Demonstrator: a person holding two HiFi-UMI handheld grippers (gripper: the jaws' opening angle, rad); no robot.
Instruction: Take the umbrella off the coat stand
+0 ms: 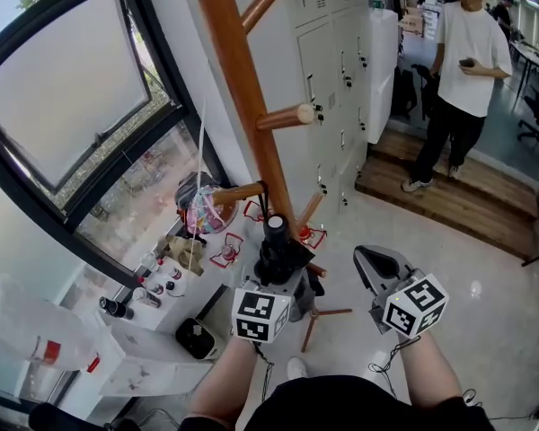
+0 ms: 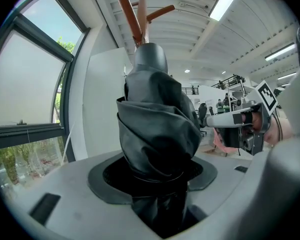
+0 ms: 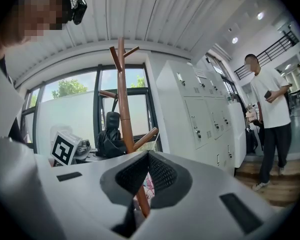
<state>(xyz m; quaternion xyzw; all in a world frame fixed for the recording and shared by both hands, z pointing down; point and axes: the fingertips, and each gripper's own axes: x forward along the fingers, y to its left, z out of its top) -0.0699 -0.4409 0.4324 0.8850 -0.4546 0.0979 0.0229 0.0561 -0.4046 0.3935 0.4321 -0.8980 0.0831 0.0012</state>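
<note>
A black folded umbrella point(image 1: 277, 251) stands upright beside the lower pegs of the wooden coat stand point(image 1: 242, 79). A thin strap runs from the umbrella up toward a peg. My left gripper point(image 1: 283, 269) is shut on the umbrella's bunched fabric. In the left gripper view the umbrella point(image 2: 155, 129) fills the space between the pads of the left gripper point(image 2: 152, 176), with the stand's top behind it. My right gripper point(image 1: 375, 263) hovers to the right of the stand, shut and holding nothing. In the right gripper view the pads of the right gripper point(image 3: 147, 171) meet, and the stand point(image 3: 122, 109) and umbrella point(image 3: 110, 134) lie beyond.
A large window point(image 1: 81, 88) and a sill with small bottles point(image 1: 153, 285) are on the left. A pink bag point(image 1: 202, 209) hangs on a low peg. White lockers point(image 1: 341, 70) line the wall behind. A person point(image 1: 463, 70) stands on a wooden step at the back right.
</note>
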